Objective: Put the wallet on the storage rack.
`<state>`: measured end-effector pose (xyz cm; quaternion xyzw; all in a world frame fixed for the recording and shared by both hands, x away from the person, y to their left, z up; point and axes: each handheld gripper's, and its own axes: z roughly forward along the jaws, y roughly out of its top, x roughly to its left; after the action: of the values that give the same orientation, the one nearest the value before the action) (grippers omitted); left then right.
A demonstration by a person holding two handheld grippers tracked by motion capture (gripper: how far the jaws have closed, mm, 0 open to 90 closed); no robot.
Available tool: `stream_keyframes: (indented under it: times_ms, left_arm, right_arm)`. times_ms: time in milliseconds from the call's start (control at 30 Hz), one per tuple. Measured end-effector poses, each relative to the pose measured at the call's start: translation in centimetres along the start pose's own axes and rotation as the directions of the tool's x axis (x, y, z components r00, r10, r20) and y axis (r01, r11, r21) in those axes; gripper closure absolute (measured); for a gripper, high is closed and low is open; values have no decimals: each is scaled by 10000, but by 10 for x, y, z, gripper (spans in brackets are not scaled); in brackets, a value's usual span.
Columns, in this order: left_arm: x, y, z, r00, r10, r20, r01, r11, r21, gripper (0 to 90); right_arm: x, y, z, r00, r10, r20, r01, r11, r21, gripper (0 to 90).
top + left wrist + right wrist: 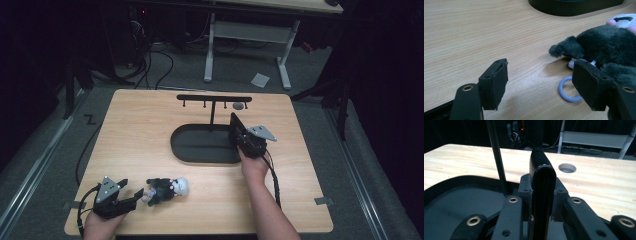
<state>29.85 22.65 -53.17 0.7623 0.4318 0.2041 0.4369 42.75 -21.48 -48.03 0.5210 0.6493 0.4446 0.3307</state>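
A dark grey plush toy [165, 189] with a white and pink face lies near the table's front left; a pale blue ring [564, 91] hangs off it on the wood. My left gripper [131, 192] rests just left of the toy, open, its right jaw beside the toy's body and ring [539, 80]. My right gripper [240, 137] is shut on a flat black wallet-like thing [234, 124], held on edge over the right end of the black oval tray [200, 145]. In the right gripper view the black thing [539, 162] stands upright between the jaws [542, 192].
A thin black post [212, 112] rises from the tray to a crossbar [214, 98] with small hooks; the post [496, 155] stands just left of the held thing. A round grey hole [239, 106] sits behind the tray. Bare wood lies between the tray and toy.
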Motion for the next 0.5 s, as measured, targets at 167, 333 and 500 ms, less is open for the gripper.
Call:
stream_keyframes:
  times_ms: [167, 333, 500]
  left_arm:
    - [-1, 0, 1, 10000, 25, -13, -25, 10000, 39, 295]
    - [-1, -1, 1, 10000, 3, -29, -3, 10000, 48, 296]
    - [-1, -1, 1, 10000, 10, -19, -10, 10000, 66, 296]
  right_arm:
    - [-7, -9, -7, 10000, 63, -48, -62, 9999, 155, 742]
    - [-8, -15, -11, 10000, 21, -54, -19, 9998, 218, 729]
    - [-6, -22, -14, 9998, -195, -105, 199, 9992, 344, 731]
